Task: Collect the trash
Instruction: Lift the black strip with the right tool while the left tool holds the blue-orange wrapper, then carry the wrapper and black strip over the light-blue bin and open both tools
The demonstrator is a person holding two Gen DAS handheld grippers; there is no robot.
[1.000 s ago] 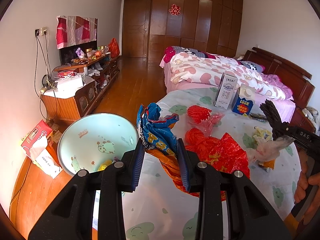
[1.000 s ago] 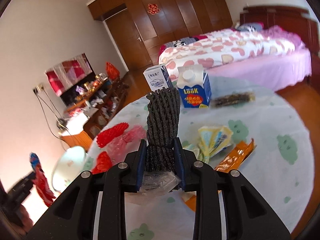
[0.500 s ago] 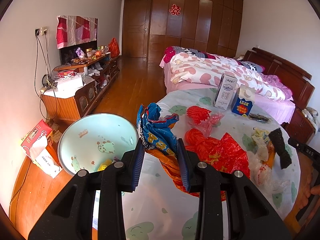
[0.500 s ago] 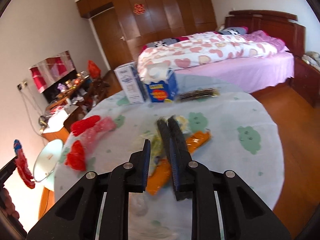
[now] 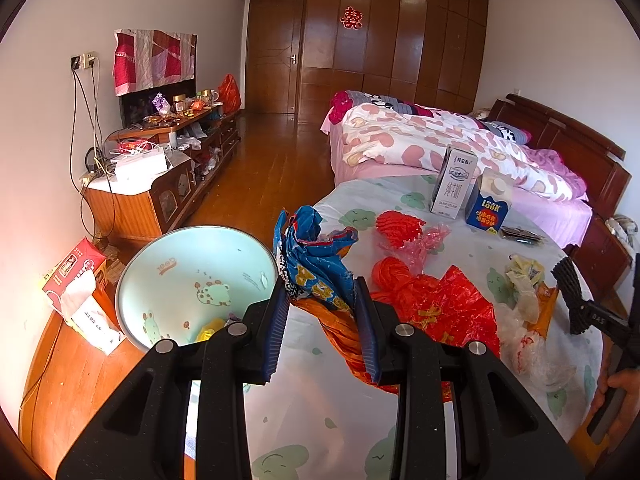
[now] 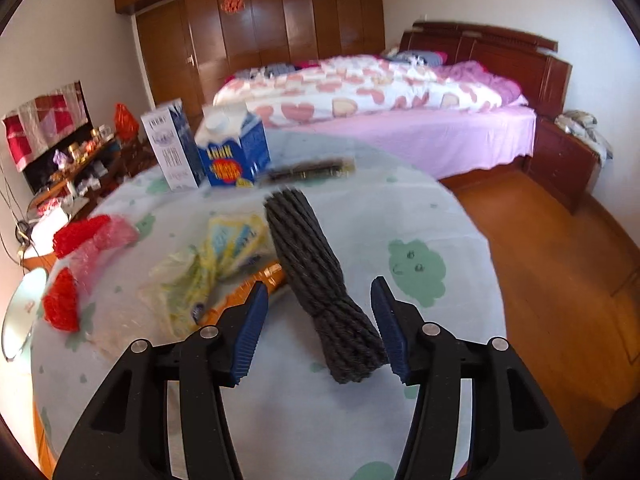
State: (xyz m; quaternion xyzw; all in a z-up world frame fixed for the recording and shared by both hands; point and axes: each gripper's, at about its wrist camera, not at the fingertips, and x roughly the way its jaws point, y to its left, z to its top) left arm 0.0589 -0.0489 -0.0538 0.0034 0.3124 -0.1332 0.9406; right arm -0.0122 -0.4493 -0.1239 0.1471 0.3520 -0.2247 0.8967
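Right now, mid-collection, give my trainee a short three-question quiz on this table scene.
1. True or false: the left hand-held gripper is shut on a crumpled blue and orange snack wrapper.
2. What lies between the right hand-held gripper's opening jaws: A) the blue LOOK carton, B) a dark rope bundle, C) a red plastic bag?
3. Name the container beside the table that already holds some trash.

Key:
1. True.
2. B; the left pad stands clear of it.
3. The pale green trash bin, with a yellow scrap at its bottom.
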